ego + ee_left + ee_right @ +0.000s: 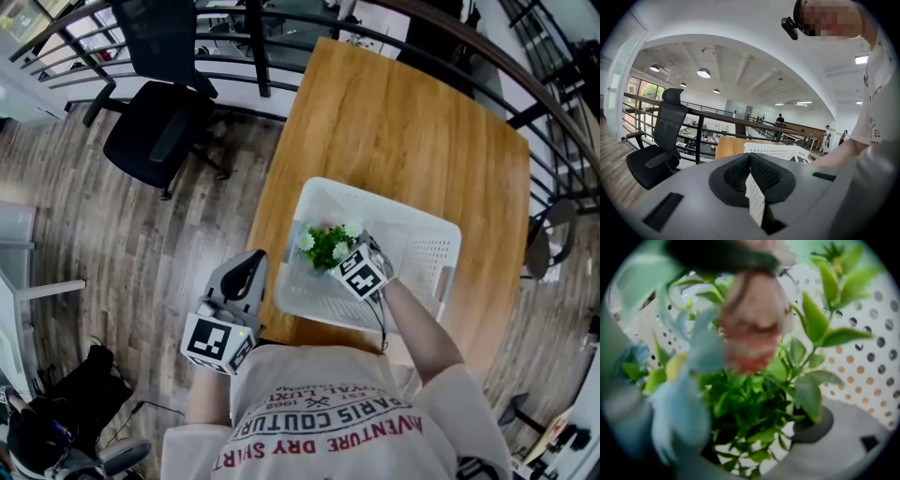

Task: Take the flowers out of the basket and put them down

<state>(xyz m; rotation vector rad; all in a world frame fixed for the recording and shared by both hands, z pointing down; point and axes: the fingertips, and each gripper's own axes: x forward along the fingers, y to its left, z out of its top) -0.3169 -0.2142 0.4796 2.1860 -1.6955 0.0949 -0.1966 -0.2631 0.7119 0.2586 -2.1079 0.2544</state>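
Inside the white basket (427, 234) on the wooden table (394, 122), the right gripper (345, 249) has its jaws spread wide around the flowers (323, 244), leaves filling the gap. The left gripper (247, 266), jaws closed and empty, hangs off the table's edge.

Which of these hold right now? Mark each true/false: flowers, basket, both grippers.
1. The flowers are in the white basket. True.
2. The left gripper has its jaws wide apart. False: they are together with nothing between them.
3. The right gripper is at the flowers, with leaves between its jaws. True.
4. The basket stands on the floor. False: it stands on the wooden table.
5. The left gripper is inside the basket. False: it is off the table's left edge, near the person's body.
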